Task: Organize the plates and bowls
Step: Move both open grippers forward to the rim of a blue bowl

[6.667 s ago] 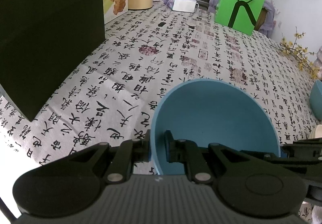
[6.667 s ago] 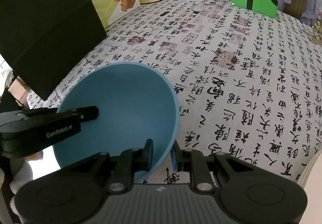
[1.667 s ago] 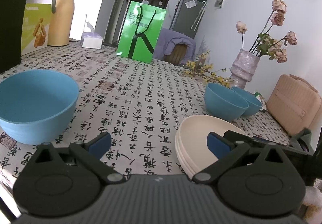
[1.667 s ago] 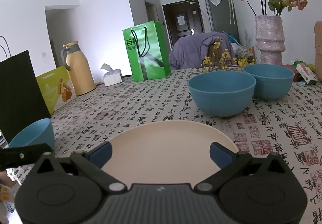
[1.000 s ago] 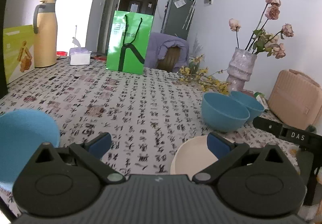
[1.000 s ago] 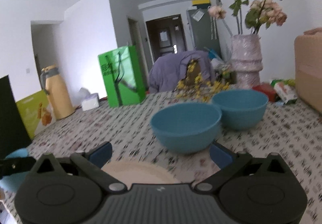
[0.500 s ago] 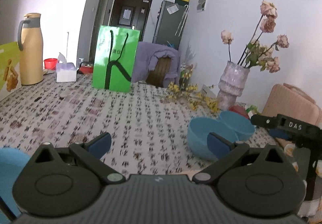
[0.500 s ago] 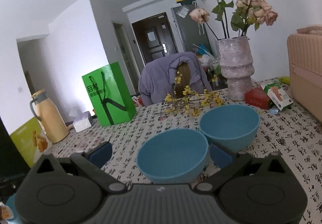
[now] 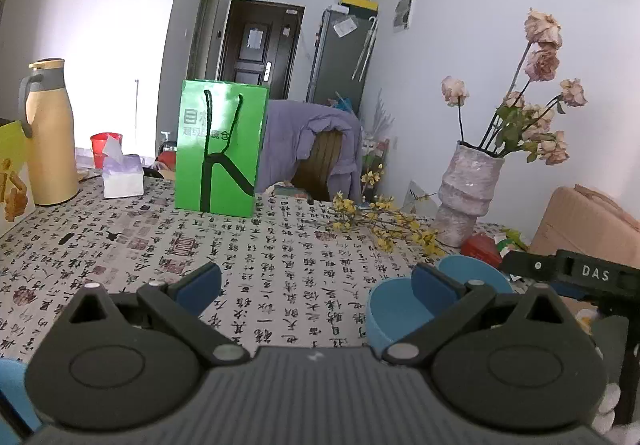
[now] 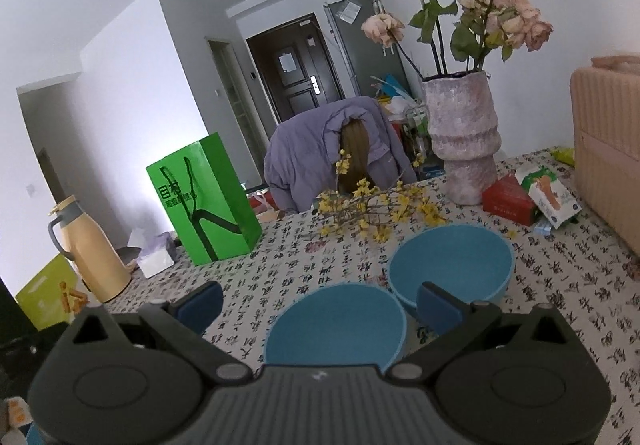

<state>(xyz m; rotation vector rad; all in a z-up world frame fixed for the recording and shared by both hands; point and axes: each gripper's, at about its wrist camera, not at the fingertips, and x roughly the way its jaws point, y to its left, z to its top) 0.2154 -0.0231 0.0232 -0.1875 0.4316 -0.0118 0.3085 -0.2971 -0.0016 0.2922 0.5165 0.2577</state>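
At the far left of the desk (image 9: 280, 245), which is covered with a cloth printed with black characters, a beige thermos jug (image 9: 50, 133) is seen, and beside it a tissue box (image 9: 122, 175). A green paper bag (image 9: 220, 149) is placed upright a little more to the right, in front of a chair draped with a purple jacket (image 9: 316, 145).

In the left wrist view, the left gripper (image 9: 316, 283) is held above the desk with its fingers (image 9: 198, 281) spread wide, and nothing is held between them. A small part of a blue bowl (image 9: 10, 393) is visible at the lower left edge of this view. Behind the right finger, two more blue bowls are found, and the right gripper's body marked "DAS" (image 9: 592, 273) is seen at the far right.

In the right wrist view, the right gripper (image 10: 320, 301) is also held with its fingers (image 10: 438, 305) spread apart and empty. The near blue bowl (image 10: 336, 325) is seen between the fingers, low in the view, and the far blue bowl (image 10: 452, 265) is placed just behind it to the right; the two rims are touching or almost touching. Yellow flower twigs (image 10: 372, 209) are laid on the desk behind the bowls. Further right, a rough grey vase (image 10: 464, 137) with dried roses is standing, then a red box (image 10: 506, 199), and a beige case (image 10: 608, 149) at the edge.
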